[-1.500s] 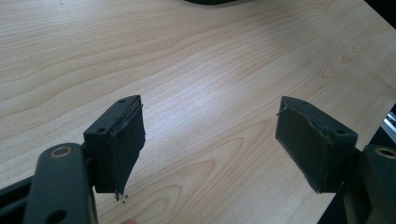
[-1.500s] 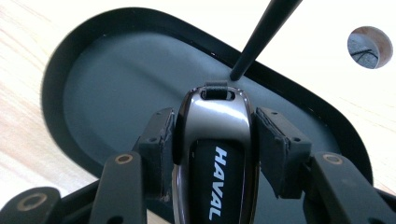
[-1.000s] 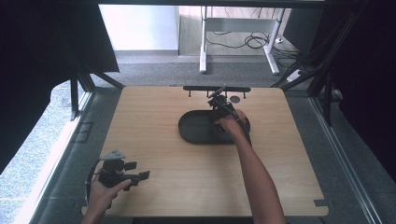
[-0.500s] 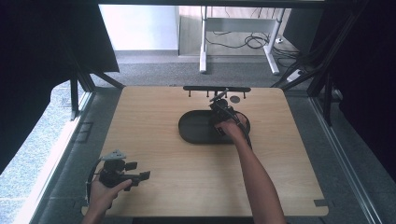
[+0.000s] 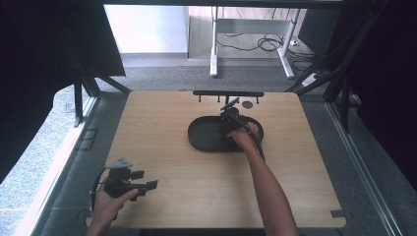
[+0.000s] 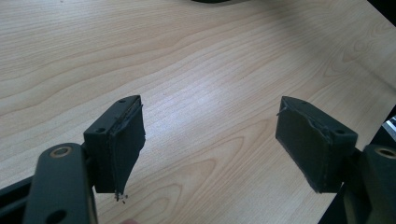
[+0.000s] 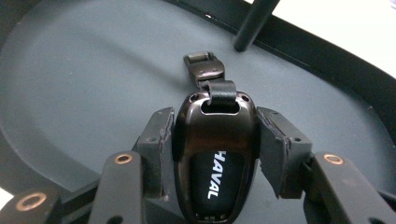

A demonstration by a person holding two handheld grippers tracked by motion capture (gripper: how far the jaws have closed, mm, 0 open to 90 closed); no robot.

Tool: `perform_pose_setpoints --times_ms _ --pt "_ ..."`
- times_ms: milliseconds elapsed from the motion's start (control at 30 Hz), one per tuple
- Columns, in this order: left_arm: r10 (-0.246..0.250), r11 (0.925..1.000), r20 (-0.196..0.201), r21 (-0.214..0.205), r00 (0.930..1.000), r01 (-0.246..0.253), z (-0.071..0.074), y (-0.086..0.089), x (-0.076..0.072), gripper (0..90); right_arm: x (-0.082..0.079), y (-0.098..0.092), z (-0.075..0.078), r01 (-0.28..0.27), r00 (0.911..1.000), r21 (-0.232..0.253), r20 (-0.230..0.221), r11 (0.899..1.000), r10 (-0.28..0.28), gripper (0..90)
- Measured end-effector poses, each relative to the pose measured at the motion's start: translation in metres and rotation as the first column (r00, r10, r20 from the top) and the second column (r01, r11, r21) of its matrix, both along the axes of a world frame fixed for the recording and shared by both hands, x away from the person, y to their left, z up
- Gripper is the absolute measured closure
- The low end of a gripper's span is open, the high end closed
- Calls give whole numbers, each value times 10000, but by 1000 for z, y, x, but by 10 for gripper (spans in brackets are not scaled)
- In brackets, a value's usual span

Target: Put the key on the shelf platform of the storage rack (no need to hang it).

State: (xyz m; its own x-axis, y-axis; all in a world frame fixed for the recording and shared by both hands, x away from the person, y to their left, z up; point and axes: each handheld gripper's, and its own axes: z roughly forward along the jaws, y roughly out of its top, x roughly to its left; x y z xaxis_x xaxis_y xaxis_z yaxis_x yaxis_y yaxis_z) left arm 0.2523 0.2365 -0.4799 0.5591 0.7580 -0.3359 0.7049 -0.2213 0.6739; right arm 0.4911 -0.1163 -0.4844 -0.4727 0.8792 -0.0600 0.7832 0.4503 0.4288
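A dark glossy key fob (image 7: 215, 154) marked HAVAL, with a short strap and metal clasp (image 7: 204, 65), sits between the jaws of my right gripper (image 7: 215, 126), which is shut on its sides. It is held low over the dark oval tray (image 7: 84, 70). In the high view my right gripper (image 5: 231, 120) is over the right half of the tray (image 5: 204, 135) at the table's middle back. My left gripper (image 5: 150, 186) rests at the front left corner, and its jaws (image 6: 210, 135) stand open over bare wood with nothing between them.
A black bar with several pegs (image 5: 228, 93) runs along the table's back edge behind the tray, with a small dark round disc (image 5: 248, 104) beside it. A black peg (image 7: 254, 23) rises just beyond the fob. The wooden table (image 5: 196, 196) spreads wide in front.
My right gripper has shifted slightly toward the near side over the tray with the fob in it. The left gripper has stayed put.
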Motion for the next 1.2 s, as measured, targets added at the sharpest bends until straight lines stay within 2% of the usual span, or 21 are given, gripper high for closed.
perform_pose_setpoints --times_ms 100,133,300,433,767,967,1200 --pt "-18 10000 -31 5 10000 18 0 0 0 241 1 0 -2 61 9998 -126 -181 9999 -64 493" --pt "-29 10000 -32 28 10000 29 0 0 0 240 1 -1 -5 4 9998 -311 -195 9995 -10 491" --pt "7 10000 -3 -18 10000 -7 1 2 0 240 1 0 -9 76 9996 -321 -257 9995 -84 491" --pt "40 10000 -17 -10 10000 -40 1 2 0 240 1 -1 -6 9 9999 -290 -167 9996 -14 456" --pt "-2 10000 -13 11 10000 2 0 0 0 240 -12 -3 14 -472 9985 63 286 9989 470 438" --pt "-20 10000 -52 22 10000 20 0 -1 0 241 -25 -4 31 -929 9934 358 702 9950 902 439" --pt "-10 10000 -27 4 10000 10 1 0 0 241 -36 -7 41 -1247 9884 611 954 9903 1185 439"
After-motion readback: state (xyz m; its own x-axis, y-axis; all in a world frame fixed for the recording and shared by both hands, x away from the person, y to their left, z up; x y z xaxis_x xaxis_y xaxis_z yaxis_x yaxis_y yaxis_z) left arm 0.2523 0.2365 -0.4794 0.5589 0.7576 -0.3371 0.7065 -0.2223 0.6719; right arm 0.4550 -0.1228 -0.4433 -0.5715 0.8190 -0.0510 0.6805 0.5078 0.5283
